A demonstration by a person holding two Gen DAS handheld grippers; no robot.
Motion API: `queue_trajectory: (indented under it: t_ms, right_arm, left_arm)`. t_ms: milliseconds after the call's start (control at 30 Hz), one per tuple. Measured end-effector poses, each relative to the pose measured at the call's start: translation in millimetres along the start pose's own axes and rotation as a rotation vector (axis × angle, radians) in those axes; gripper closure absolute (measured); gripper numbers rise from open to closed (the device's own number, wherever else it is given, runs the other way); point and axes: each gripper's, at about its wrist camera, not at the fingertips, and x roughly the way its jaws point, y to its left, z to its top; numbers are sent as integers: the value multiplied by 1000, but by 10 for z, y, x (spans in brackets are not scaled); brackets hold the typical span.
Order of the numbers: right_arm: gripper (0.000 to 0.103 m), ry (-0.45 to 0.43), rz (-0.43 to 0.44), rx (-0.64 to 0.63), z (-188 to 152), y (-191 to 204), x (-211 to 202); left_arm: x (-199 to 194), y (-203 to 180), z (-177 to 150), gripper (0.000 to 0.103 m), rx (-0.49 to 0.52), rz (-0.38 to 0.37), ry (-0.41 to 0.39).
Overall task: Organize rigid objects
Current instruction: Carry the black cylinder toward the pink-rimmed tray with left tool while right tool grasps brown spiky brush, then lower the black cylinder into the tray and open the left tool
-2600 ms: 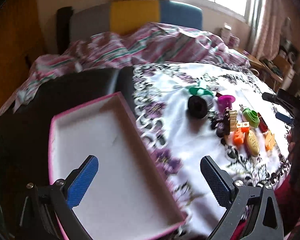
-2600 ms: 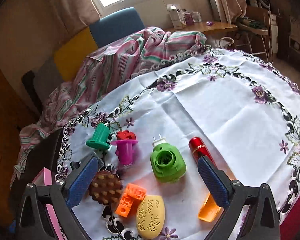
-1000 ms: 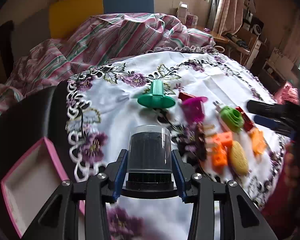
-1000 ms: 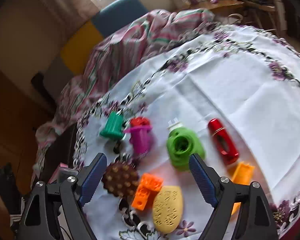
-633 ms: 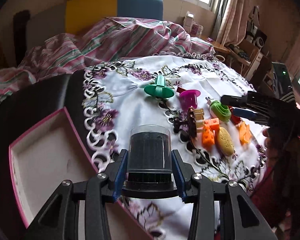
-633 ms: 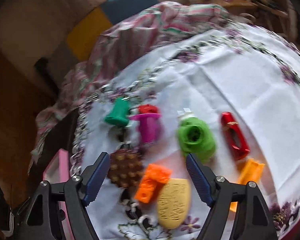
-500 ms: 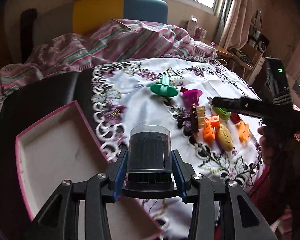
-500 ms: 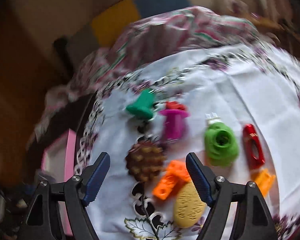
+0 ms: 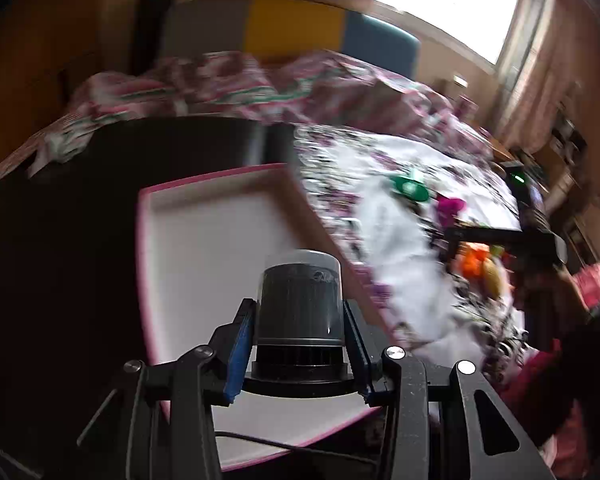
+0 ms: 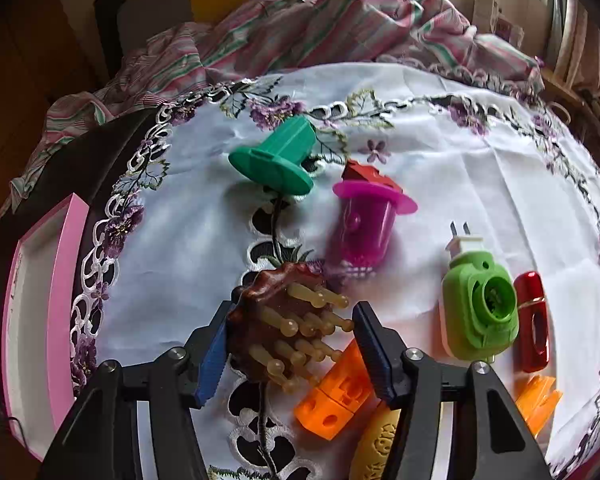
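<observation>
While our left gripper [image 9: 298, 344] clamps the stiff, slick jar [image 9: 299, 296] by its sides over the tray [image 9: 204, 248], our right gripper [image 10: 288, 344] is closing around the knobbly brush [image 10: 284, 320], best held by its hard rim.

No legible text for you here: embossed marks on the yellow oval piece [image 10: 376, 446] are unreadable.

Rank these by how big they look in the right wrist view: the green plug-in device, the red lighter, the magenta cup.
1. Magenta cup and green plug-in device: too alike to separate.
2. Red lighter: clearly smallest.
</observation>
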Motion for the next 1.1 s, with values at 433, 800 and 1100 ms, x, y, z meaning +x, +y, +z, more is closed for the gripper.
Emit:
queue_trajectory:
  t_ms: [433,800,1100]
  right_arm:
    - [43,-6,-38,-37,-18,72,-1]
    - [43,-16,-50,-50,-17,81,-4]
    - [43,-19,-47,-66,-16,101,-8]
  left_arm:
    - [134,519,219,59,-134,51,-12]
    - [880,819,763,59,-184,128,66]
    - [1383,869,913,59,-140,216,117]
